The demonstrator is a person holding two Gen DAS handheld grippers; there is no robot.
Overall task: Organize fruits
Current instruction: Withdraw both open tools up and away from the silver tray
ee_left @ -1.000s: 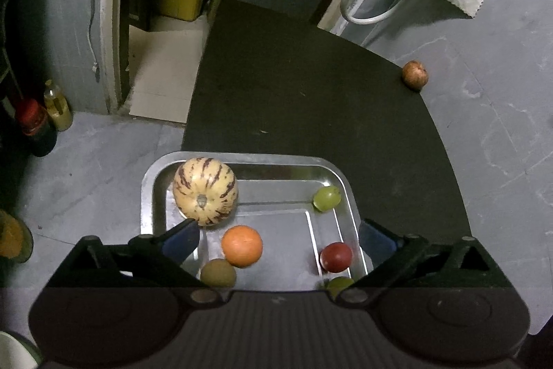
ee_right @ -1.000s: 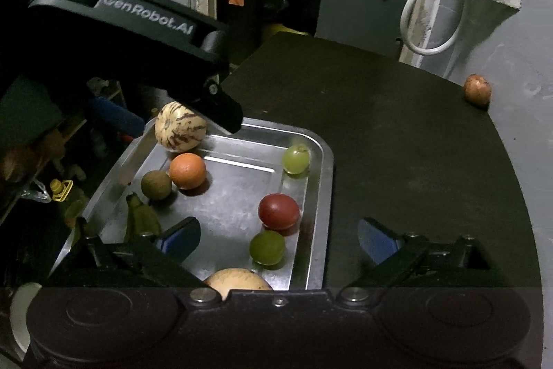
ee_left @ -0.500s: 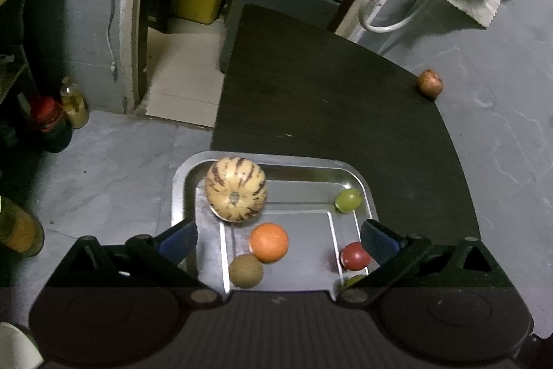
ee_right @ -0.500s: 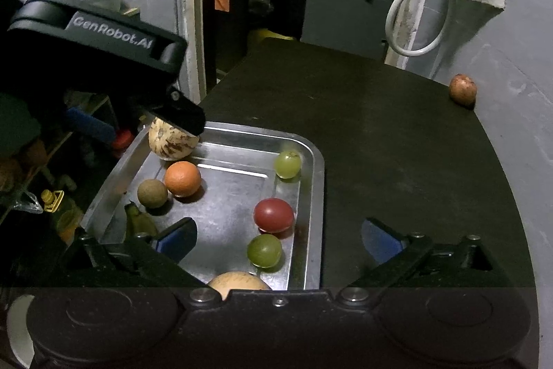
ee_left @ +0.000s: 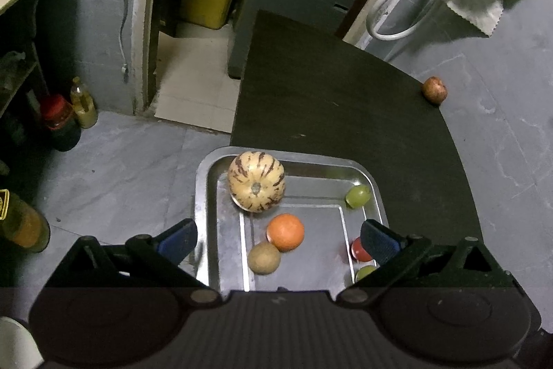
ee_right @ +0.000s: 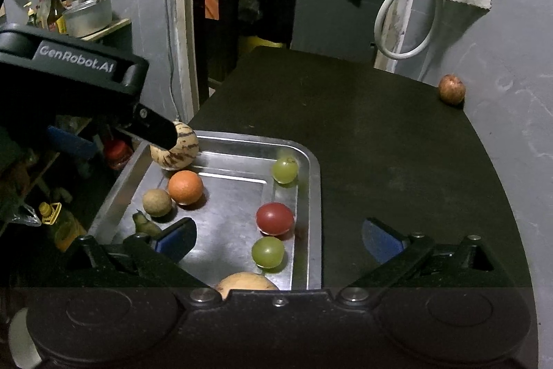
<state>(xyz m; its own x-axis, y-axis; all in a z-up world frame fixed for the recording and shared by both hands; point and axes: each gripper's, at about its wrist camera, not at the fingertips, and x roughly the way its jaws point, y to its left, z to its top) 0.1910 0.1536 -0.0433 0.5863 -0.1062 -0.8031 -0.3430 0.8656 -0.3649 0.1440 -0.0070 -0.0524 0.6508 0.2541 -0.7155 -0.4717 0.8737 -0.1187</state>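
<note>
While hovering over the metal tray [ee_left: 204, 196], holding nothing in either gripper, jaws spread wide.

Looking down from the left wrist: left gripper [ee_left: 276, 239] hanging open above the tray, framing a striped melon [ee_left: 256, 186], an orange [ee_left: 285, 232] touching a brown fruit [ee_left: 263, 258], a green fruit [ee_left: 358, 195] in the far right corner, a red fruit [ee_left: 357, 251] partly hiding behind the right finger; a reddish fruit [ee_left: 434, 89] sitting well apart at the dark table's [ee_left: 345, 113] far edge. Looking from the right wrist: right gripper [ee_right: 278, 239] gaping over the tray's right rim, showing a second green fruit [ee_right: 268, 252] just beside the red one, a tan fruit [ee_right: 247, 280] peeking at the near edge.
</note>
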